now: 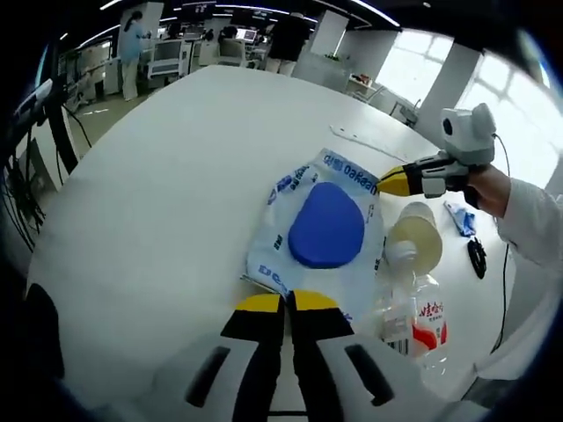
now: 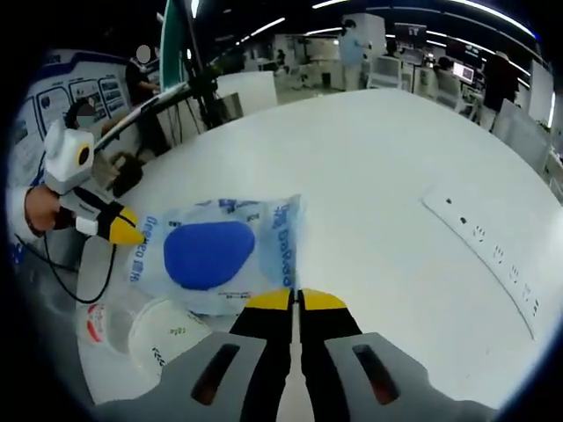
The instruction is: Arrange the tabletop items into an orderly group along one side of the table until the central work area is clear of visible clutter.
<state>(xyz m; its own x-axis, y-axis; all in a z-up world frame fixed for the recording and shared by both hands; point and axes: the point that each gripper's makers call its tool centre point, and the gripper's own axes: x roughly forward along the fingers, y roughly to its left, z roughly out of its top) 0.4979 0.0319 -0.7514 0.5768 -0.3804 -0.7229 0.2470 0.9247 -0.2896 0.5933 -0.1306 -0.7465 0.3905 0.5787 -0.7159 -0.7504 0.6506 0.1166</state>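
- Left gripper view: my left gripper (image 1: 288, 301), bottom centre, has its jaws pressed together on the near edge of the blue-and-clear packet (image 1: 318, 230) at mid-frame; a plastic bottle (image 1: 412, 294) lies lower right.
- Right gripper view: my right gripper (image 2: 295, 300), bottom centre, is likewise clamped on the packet's (image 2: 216, 253) edge, left of centre.

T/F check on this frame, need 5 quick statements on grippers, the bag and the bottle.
1. Both grippers grip the same clear bag with blue print. True: the left gripper and right gripper each close on an edge of it.
2. The bag holds a red object. False: it holds a blue rounded pad.
3. A plastic bottle lies on the table beside the bag. True.
4. The bottle's label is green. False: it is red and white.
5. The white table carries a long white power strip. True.
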